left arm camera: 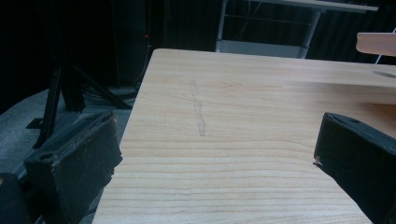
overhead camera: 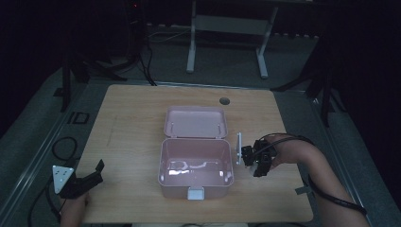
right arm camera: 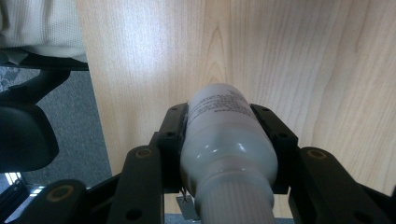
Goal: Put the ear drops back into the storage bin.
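Right gripper view: bottle (right arm camera: 227, 140) between jaws

The high view is dimly lit; the surroundings are lost in near black, and only the table (overhead camera: 132, 123) is lit from above. Glare is seen on the floor of the box (overhead camera: 196, 172). The left gripper view is brighter, though its jaws are blurred at the edges. In the right gripper view a bright sheen is thrown on the bottle (right arm camera: 229, 140), and the wood is washed pale.

Open pink box (overhead camera: 196, 163) blocks mid-table; bare wooden table (overhead camera: 127, 127) lies free to its left
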A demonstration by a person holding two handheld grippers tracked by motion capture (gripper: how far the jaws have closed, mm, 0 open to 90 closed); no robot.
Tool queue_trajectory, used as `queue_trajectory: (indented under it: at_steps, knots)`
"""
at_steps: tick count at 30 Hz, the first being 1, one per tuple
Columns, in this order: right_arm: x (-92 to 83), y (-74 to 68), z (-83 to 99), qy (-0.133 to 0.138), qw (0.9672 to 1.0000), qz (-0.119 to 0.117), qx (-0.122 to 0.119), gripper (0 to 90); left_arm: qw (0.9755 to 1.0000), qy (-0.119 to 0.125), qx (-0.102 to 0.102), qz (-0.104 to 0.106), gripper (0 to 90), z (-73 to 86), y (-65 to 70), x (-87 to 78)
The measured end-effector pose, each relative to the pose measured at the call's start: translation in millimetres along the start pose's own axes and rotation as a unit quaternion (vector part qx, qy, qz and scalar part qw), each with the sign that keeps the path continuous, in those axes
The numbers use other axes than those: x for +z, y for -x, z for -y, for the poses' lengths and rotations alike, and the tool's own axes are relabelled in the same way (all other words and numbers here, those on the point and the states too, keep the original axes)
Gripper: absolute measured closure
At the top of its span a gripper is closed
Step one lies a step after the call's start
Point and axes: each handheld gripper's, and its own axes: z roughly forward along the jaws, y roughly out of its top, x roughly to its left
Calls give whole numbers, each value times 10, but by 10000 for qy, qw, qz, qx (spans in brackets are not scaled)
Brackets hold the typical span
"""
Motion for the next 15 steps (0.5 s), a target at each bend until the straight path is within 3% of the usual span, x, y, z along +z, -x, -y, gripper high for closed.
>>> queue_trajectory:
  at_steps: [15]
  knots:
    - [-278, 13, -201, 71, 9997, 142, -166, 596, 10000, 11, -11, 1, 5, 1, 0, -2]
